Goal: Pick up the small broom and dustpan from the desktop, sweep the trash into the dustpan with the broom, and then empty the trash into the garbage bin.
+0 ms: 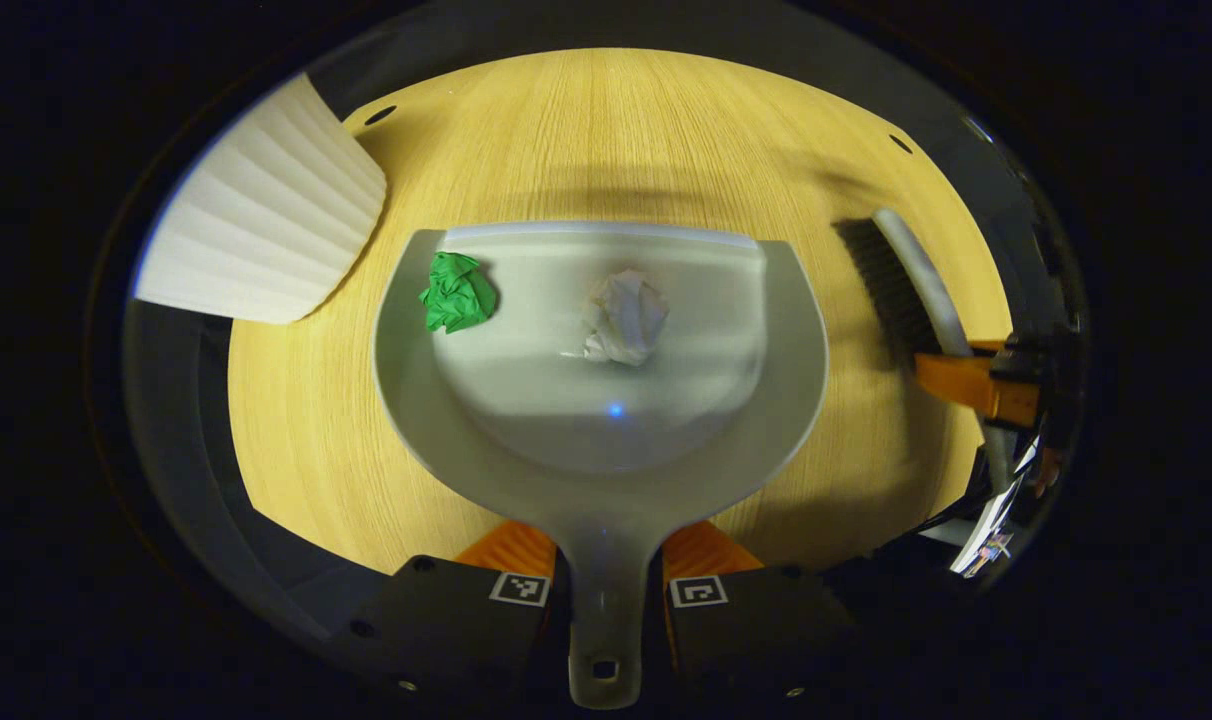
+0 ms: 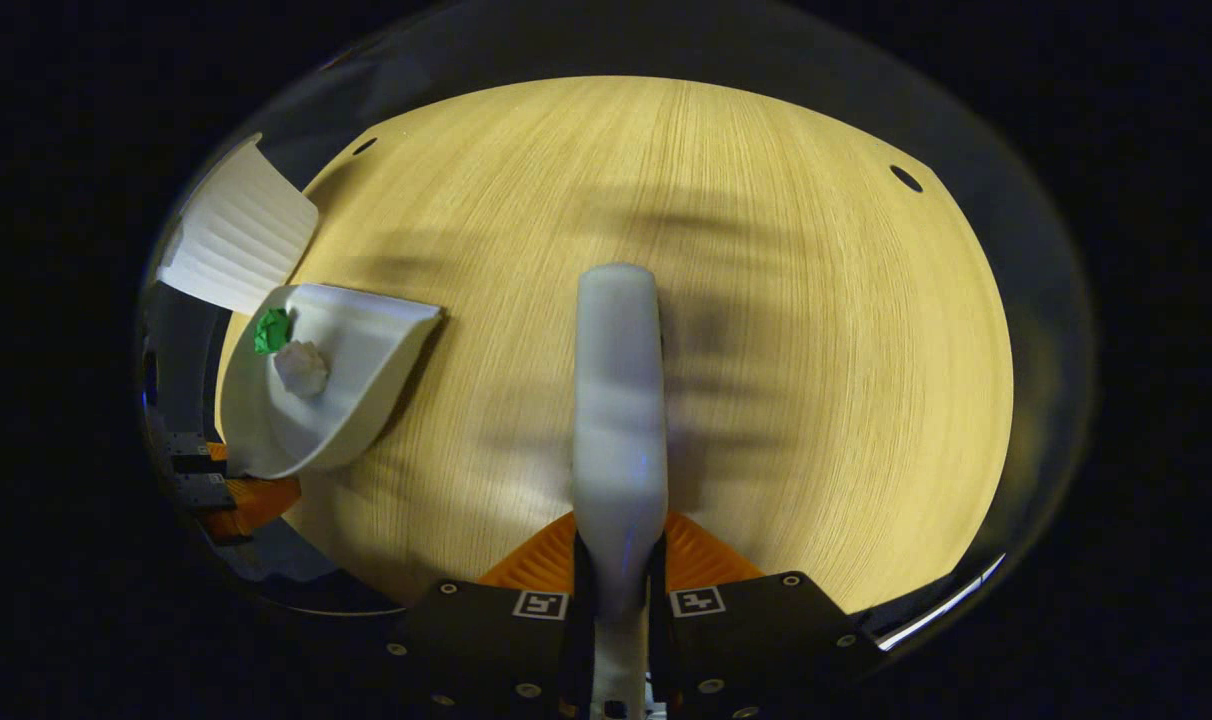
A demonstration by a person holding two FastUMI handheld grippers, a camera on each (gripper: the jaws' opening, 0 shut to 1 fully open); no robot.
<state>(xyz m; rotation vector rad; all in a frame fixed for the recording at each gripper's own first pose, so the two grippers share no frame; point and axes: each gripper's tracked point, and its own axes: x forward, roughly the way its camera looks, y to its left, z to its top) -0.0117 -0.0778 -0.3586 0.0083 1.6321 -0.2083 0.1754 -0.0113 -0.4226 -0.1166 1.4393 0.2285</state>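
A pale grey dustpan [image 1: 606, 420] is held over the wooden desktop [image 1: 606, 140], its handle clamped between the fingers of my left gripper [image 1: 606, 560]. Inside the pan lie a green paper ball [image 1: 457, 293] and a white crumpled paper ball [image 1: 623, 316]. My right gripper [image 2: 621, 560] is shut on the handle of the small broom [image 2: 618, 400], which points forward above the desktop [image 2: 816, 350]. From the left gripper view the broom [image 1: 911, 290] shows at the right, dark bristles facing the pan. In the right gripper view the dustpan [image 2: 346, 400] sits at the left with both paper balls in it.
A white ribbed garbage bin [image 1: 266, 215] stands at the desktop's far left, close to the pan's front corner; it appears as the white bin [image 2: 238, 240] in the right gripper view. Small dark holes mark the desktop's far corners.
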